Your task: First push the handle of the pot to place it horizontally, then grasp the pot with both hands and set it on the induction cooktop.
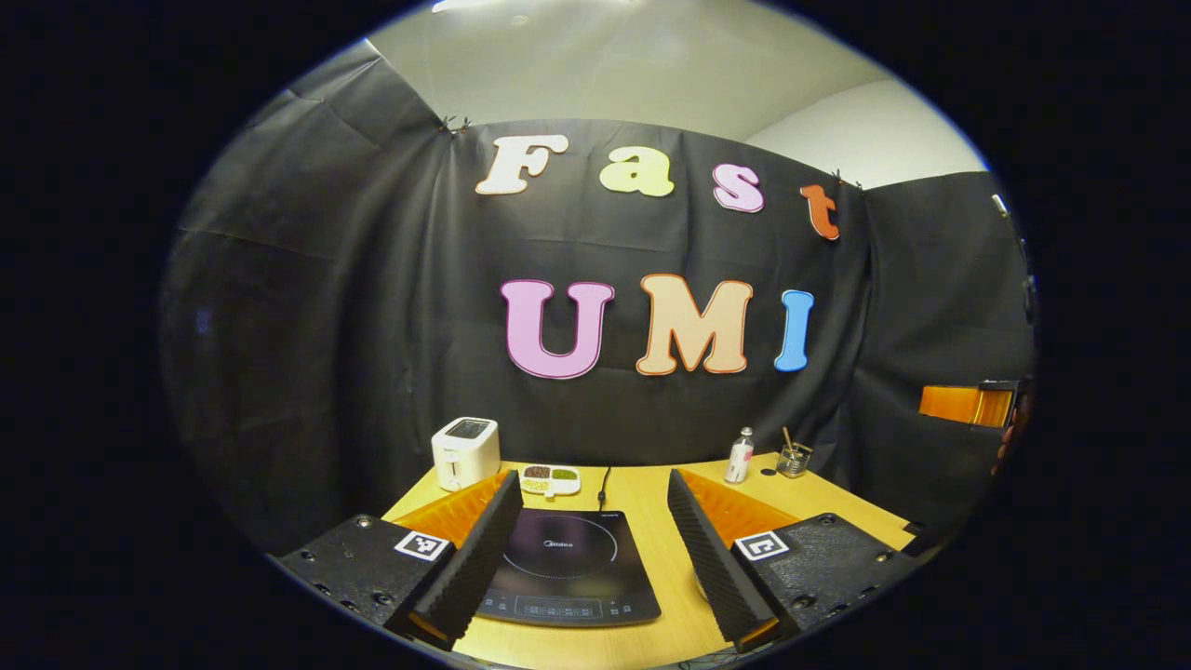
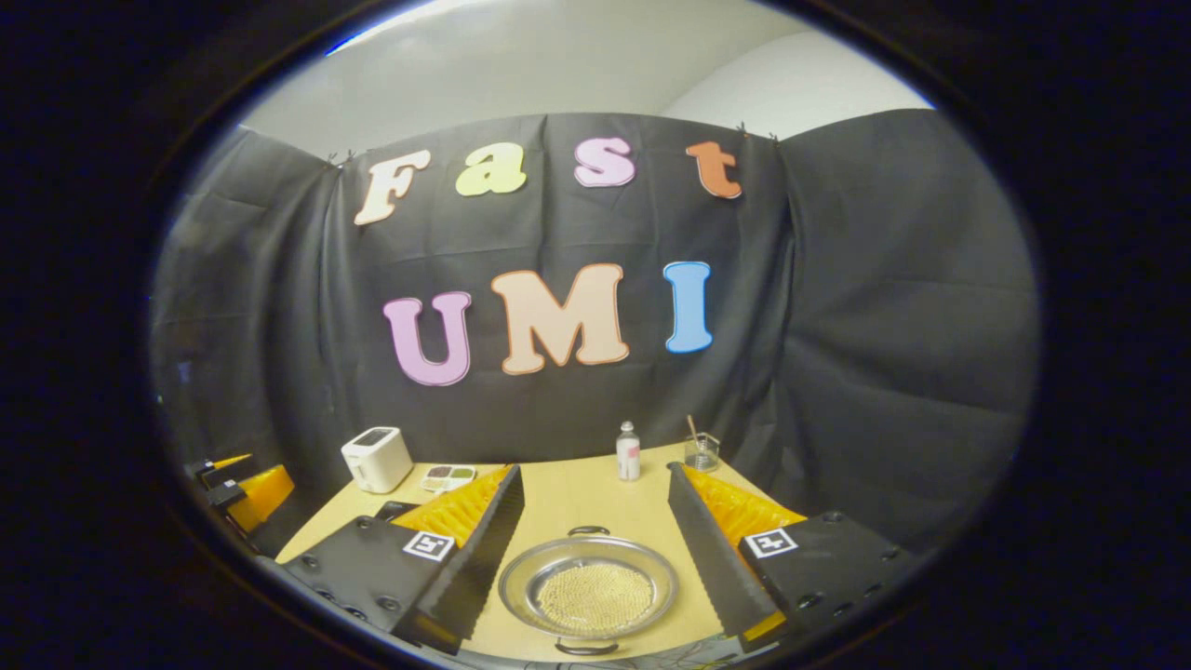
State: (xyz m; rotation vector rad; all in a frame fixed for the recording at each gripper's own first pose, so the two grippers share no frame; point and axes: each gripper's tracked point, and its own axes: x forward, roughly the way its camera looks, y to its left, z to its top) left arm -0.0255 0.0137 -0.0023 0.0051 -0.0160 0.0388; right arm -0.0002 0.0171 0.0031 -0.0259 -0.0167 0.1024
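On the desk (image 2: 577, 498), the pot (image 2: 588, 586) sits between the spread fingers of the right gripper (image 2: 595, 568), untouched; the left gripper (image 1: 584, 558), fingers likewise spread, frames the induction cooktop (image 1: 568, 568), with a toaster (image 1: 465, 452) behind

- Left gripper (image 1: 586, 558): jaws are standing wide apart, both fingers (image 1: 470, 568) reaching forward and slightly inward from the bottom of the left gripper view; nothing is sitting between them in contact.
- Right gripper (image 2: 595, 568): jaws are likewise spread wide, fingers (image 2: 707, 558) pointing forward in the right gripper view, gripping nothing.
- Both are being held level, hovering above the desk (image 1: 651, 507), aimed toward the booth's back wall.
- In the right gripper view the other gripper is showing at the far left edge; its state is too small to tell there.
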